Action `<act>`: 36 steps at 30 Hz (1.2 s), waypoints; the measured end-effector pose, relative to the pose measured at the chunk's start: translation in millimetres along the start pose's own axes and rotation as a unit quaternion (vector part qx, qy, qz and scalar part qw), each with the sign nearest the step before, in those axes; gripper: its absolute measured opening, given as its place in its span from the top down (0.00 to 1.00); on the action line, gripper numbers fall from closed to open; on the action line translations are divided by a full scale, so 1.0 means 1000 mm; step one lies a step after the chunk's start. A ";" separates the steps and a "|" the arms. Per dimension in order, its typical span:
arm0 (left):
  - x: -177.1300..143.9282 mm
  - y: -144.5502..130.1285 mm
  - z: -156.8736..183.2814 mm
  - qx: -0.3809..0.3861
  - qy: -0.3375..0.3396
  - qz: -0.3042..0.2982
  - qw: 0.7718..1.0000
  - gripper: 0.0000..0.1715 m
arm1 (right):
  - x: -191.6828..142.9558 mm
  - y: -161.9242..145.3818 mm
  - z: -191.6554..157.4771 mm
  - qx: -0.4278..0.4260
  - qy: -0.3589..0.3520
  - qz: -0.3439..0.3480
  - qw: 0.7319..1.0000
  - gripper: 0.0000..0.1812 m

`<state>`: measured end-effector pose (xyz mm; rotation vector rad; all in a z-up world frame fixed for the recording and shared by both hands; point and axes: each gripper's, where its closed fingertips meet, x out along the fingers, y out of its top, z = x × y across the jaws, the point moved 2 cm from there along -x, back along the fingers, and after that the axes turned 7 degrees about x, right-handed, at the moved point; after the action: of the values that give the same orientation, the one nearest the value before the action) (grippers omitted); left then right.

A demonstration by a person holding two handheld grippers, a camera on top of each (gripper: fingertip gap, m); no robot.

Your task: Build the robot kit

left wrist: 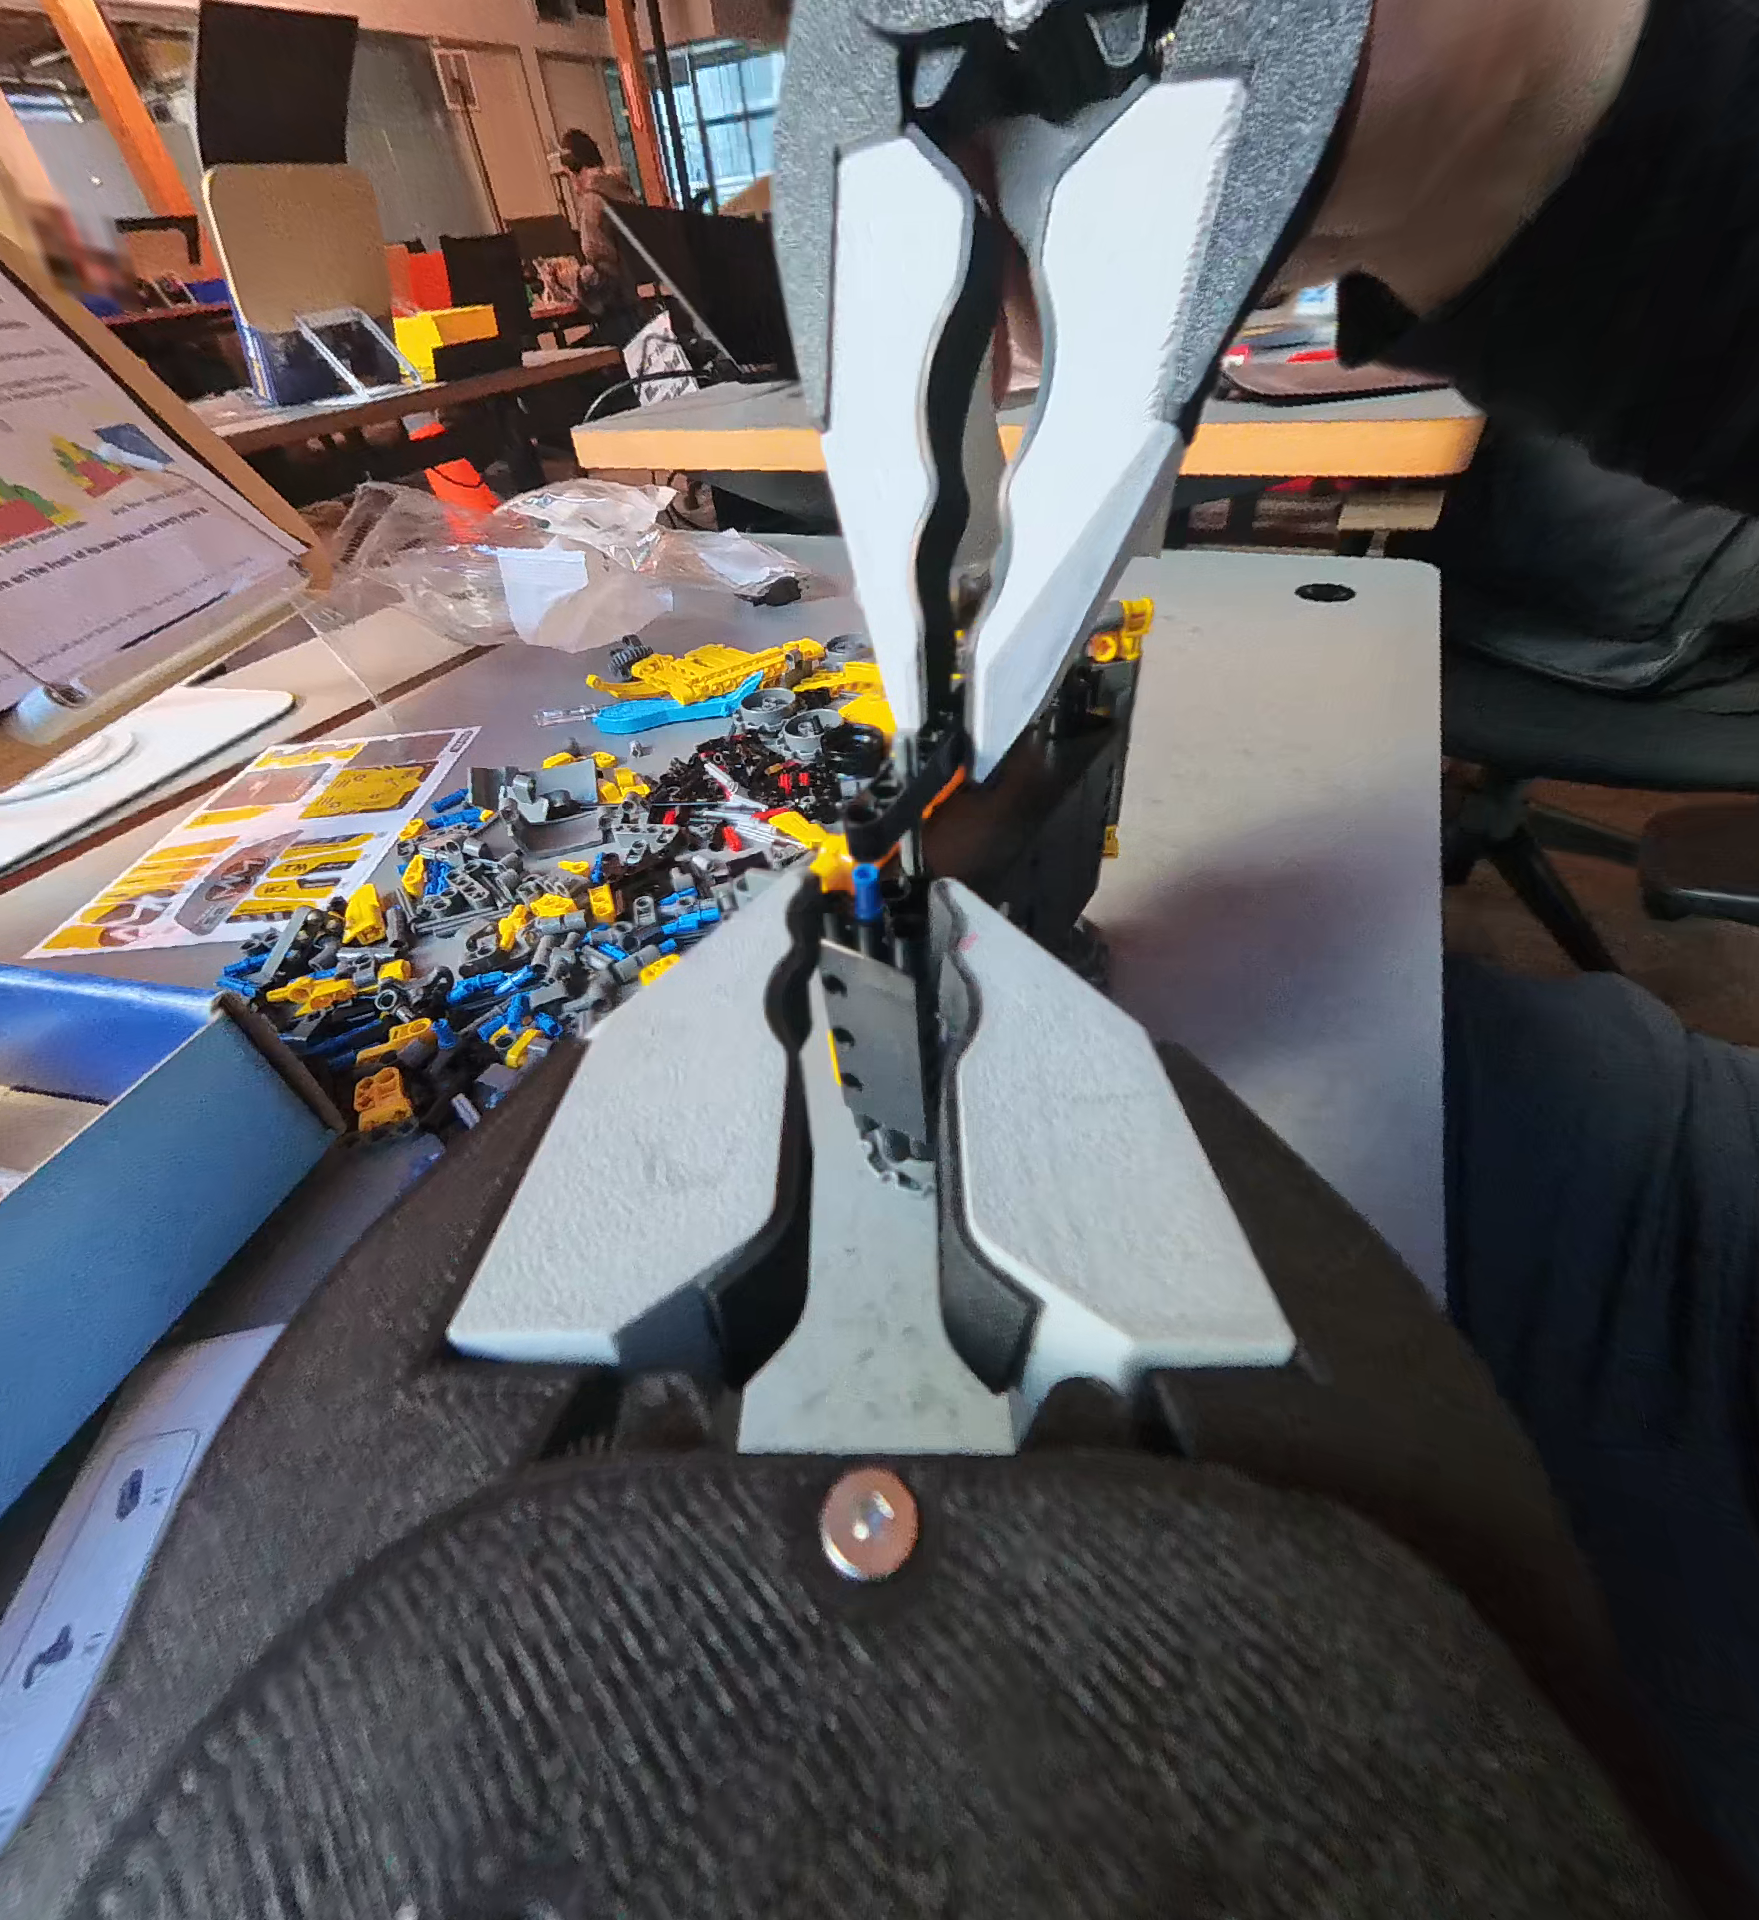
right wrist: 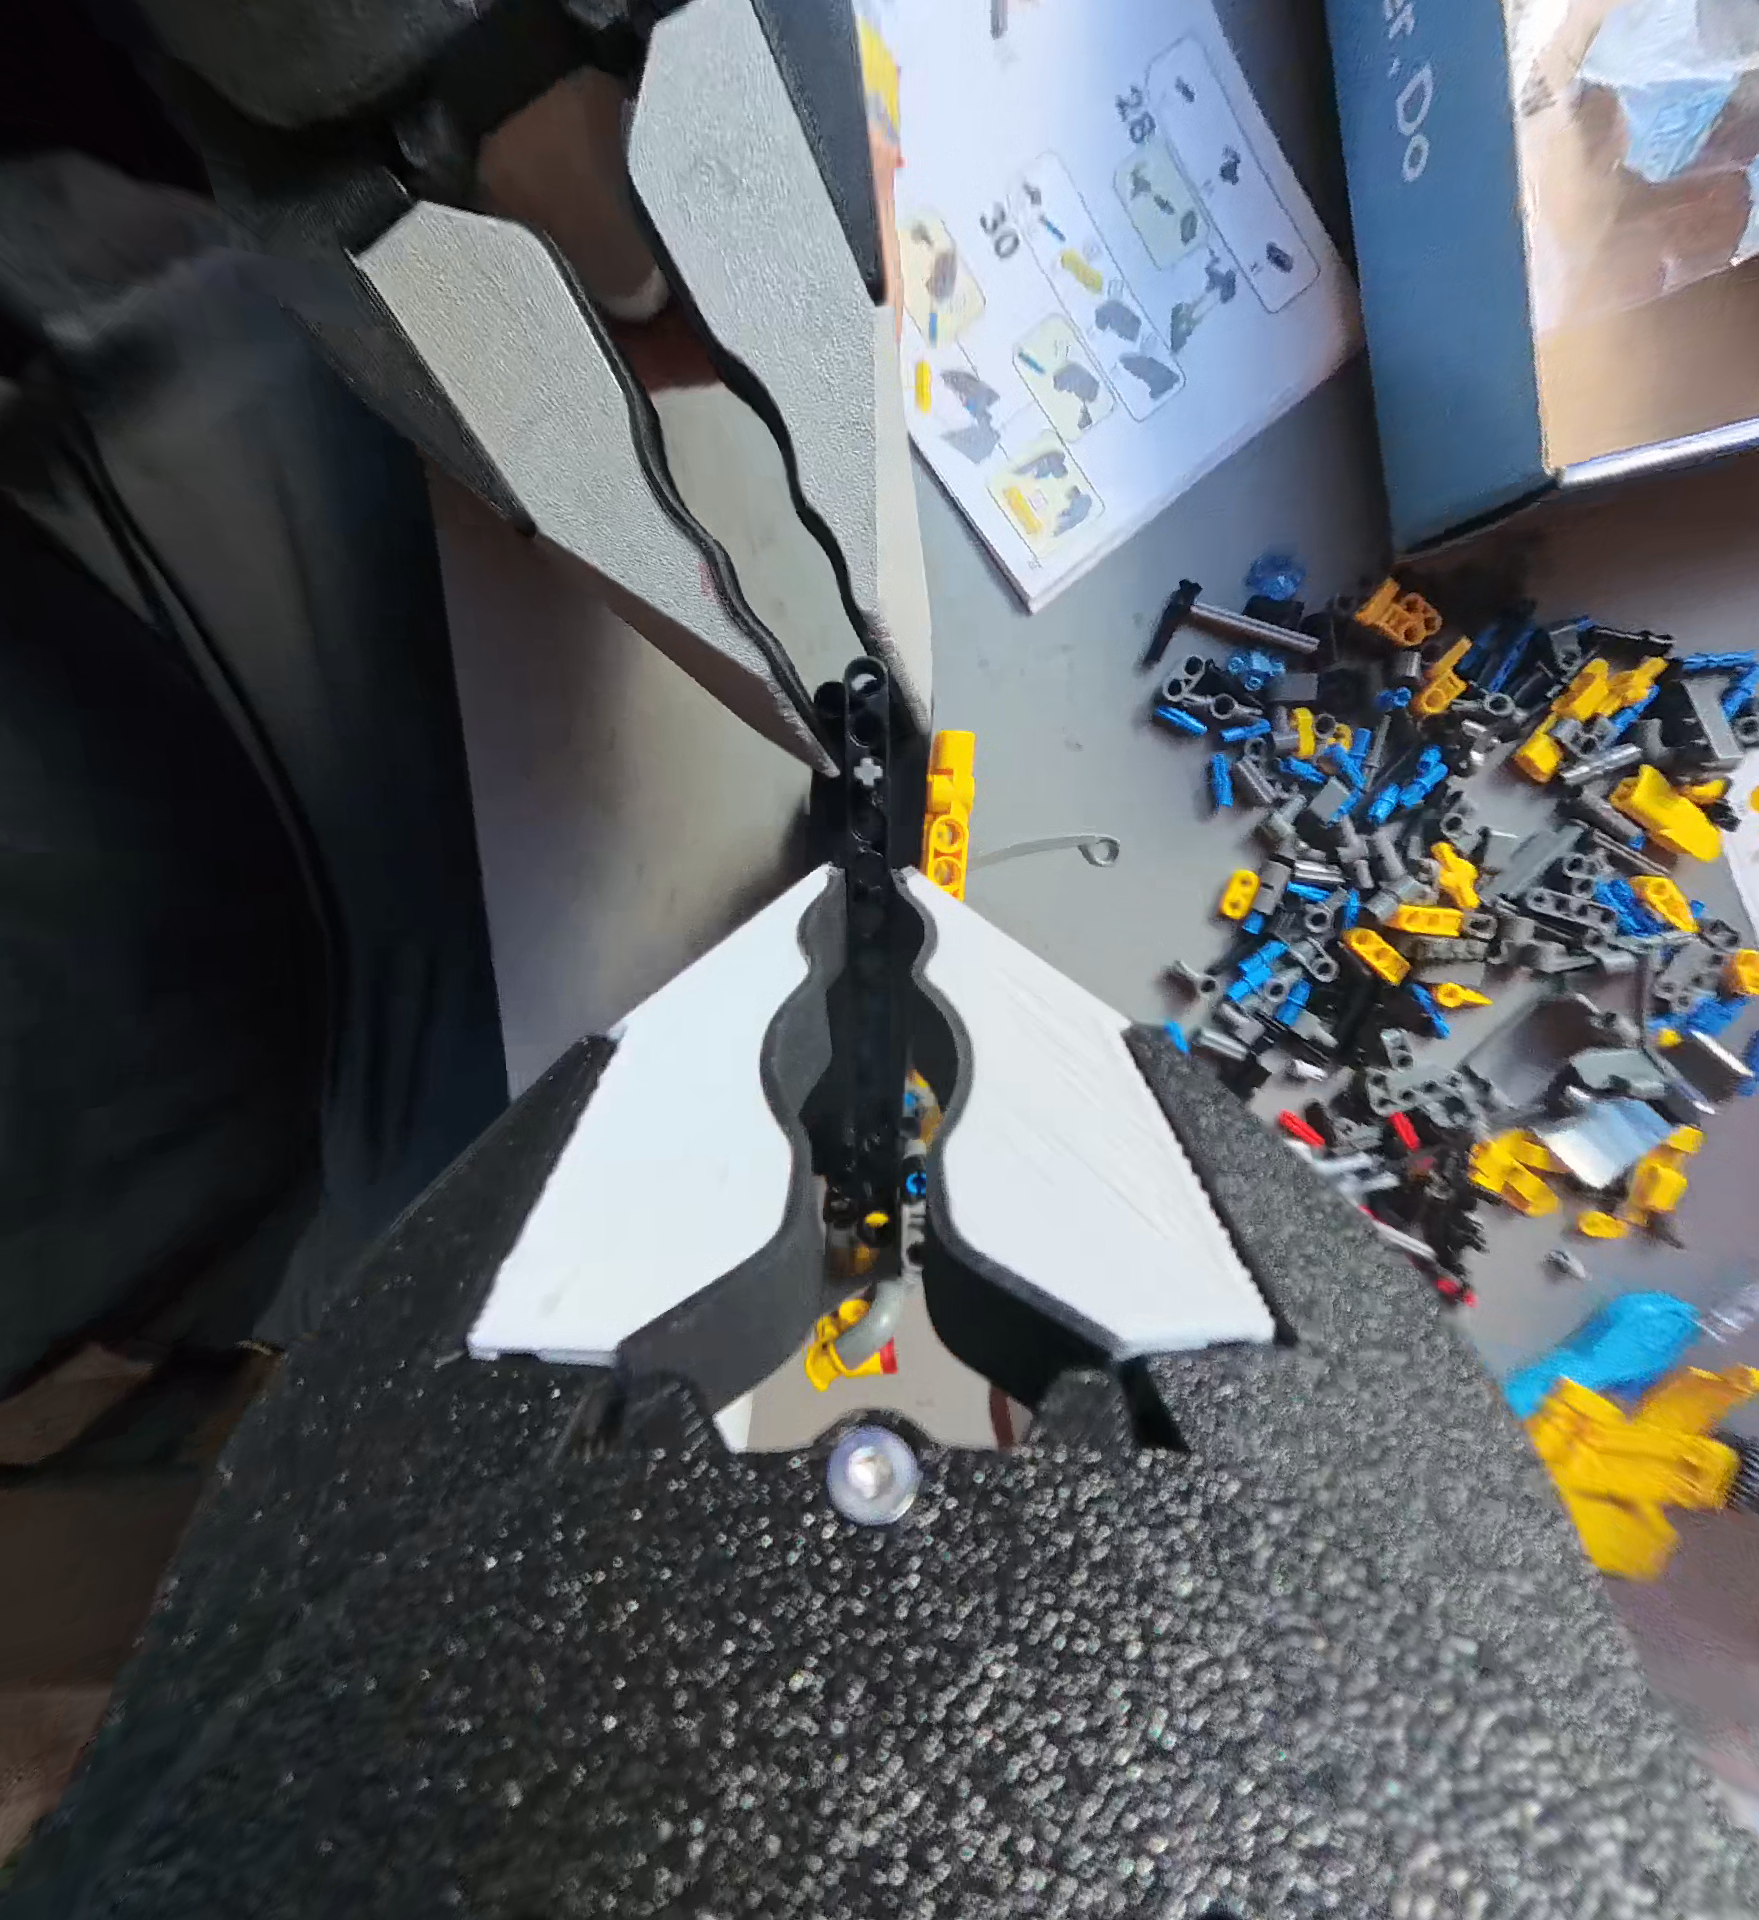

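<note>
My left gripper [left wrist: 870,899] is shut on a small black and grey brick assembly [left wrist: 875,1023] with a blue pin [left wrist: 862,883] on top. It is held above the grey table [left wrist: 1270,831]. My right gripper [left wrist: 932,732] comes down from above, shut on a black holed beam [left wrist: 890,795] that meets the top of the assembly. In the right wrist view my right gripper [right wrist: 870,883] is shut on the black beam [right wrist: 864,790]. The left gripper [right wrist: 844,743] closes on the beam's far end. A yellow piece [right wrist: 950,805] sits just beside it.
A pile of small blue, yellow, grey and black pieces [left wrist: 501,935] [right wrist: 1457,894] lies on the table. There is an instruction booklet [right wrist: 1093,281], a sticker sheet [left wrist: 262,831], a blue box [left wrist: 96,1226] [right wrist: 1446,260], clear plastic bags [left wrist: 563,561] and a yellow and blue part [right wrist: 1644,1434]. A person's dark clothing is on the right [left wrist: 1633,1195]. The tips of both grippers are at nearly the same place.
</note>
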<state>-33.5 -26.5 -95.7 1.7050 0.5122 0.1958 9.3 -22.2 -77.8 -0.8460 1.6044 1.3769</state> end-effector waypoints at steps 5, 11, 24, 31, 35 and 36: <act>0.002 0.000 0.004 0.009 -0.028 0.004 1.000 0.89 | -0.002 -0.007 0.000 0.021 0.003 0.038 0.999 0.96; -0.003 0.005 -0.005 -0.022 -0.074 0.002 0.997 0.76 | -0.004 -0.008 -0.001 0.005 -0.015 0.029 0.999 0.96; 0.007 -0.011 0.005 -0.054 -0.116 -0.038 0.991 0.86 | -0.006 -0.007 0.000 -0.019 -0.007 0.055 0.998 0.96; 0.001 -0.011 0.006 -0.074 -0.091 -0.055 0.992 0.86 | -0.016 0.002 0.000 -0.019 0.004 0.126 0.992 0.96; -0.005 -0.012 0.007 -0.062 -0.086 -0.060 0.992 0.86 | -0.022 0.002 0.003 -0.020 -0.006 0.111 0.994 0.96; -0.007 -0.012 0.007 -0.059 -0.086 -0.060 0.993 0.86 | -0.022 0.002 0.004 -0.025 -0.015 0.110 0.993 0.96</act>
<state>-39.1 -34.1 -107.5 1.5545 0.4647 -0.0083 17.6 -18.3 -57.2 -0.6883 1.6846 1.5829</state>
